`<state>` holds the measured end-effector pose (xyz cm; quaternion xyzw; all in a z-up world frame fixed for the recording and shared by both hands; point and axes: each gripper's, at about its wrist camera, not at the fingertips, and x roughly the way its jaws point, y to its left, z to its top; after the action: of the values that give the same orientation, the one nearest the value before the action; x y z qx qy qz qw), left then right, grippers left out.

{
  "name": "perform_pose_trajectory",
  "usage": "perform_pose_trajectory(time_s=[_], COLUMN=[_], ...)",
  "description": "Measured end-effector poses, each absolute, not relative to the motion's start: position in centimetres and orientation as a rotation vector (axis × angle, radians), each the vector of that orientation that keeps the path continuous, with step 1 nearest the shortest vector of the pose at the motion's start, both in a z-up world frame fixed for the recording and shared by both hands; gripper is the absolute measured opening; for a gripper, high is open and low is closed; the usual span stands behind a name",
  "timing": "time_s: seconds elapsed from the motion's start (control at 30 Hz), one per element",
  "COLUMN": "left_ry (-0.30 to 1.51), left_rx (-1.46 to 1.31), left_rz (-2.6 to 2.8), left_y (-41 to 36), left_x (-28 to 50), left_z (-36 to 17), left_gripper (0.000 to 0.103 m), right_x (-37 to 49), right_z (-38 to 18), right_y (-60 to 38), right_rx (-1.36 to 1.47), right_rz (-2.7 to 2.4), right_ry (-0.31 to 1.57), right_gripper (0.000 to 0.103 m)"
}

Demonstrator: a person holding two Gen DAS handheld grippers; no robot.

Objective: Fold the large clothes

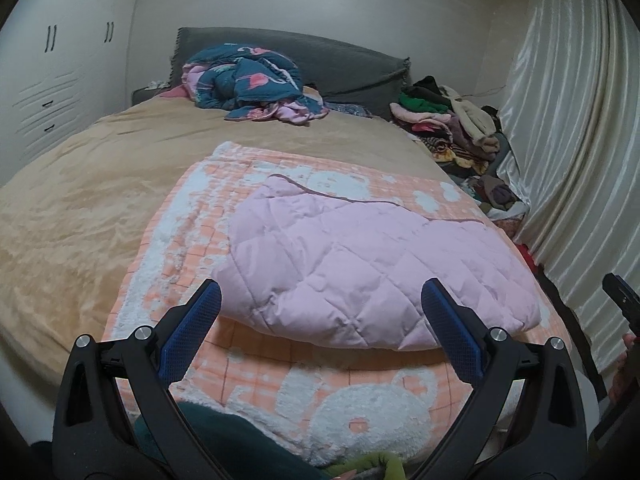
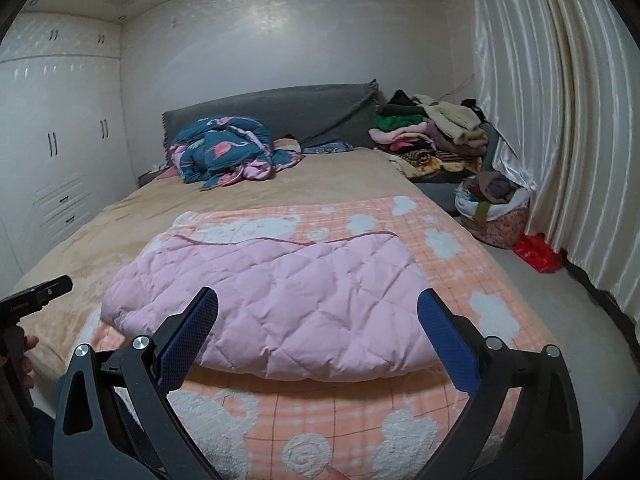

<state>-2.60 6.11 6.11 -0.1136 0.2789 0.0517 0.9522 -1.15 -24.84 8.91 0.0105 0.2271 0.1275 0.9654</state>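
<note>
A pink quilted garment lies folded into a thick pad on an orange-and-white fleece blanket at the near end of the bed. It also shows in the right wrist view, on the same blanket. My left gripper is open and empty, held just before the garment's near edge. My right gripper is open and empty, likewise held above the garment's near edge. The right gripper's body shows at the left wrist view's right edge; the left one's shows at the right wrist view's left edge.
A tan bedspread covers the bed. A blue flamingo-print bundle lies near the grey headboard. A pile of clothes and a full basket stand at the far right by the curtain. White wardrobes stand left.
</note>
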Motion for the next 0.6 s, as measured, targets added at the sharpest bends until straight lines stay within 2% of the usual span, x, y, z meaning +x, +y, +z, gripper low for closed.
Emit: perform_pose_trajectory(time_s=[0.6], left_ry=[0.601], left_rx=[-0.159], left_rz=[0.085], left_y=[3.0], left_x=[-2.8], left_z=[4.7], left_gripper=[0.094], right_x=[-2.5], right_z=[9.5], right_y=[-23.9], right_rx=[0.024], right_rz=[0.272], right_ry=[0.402], right_gripper=[0.099])
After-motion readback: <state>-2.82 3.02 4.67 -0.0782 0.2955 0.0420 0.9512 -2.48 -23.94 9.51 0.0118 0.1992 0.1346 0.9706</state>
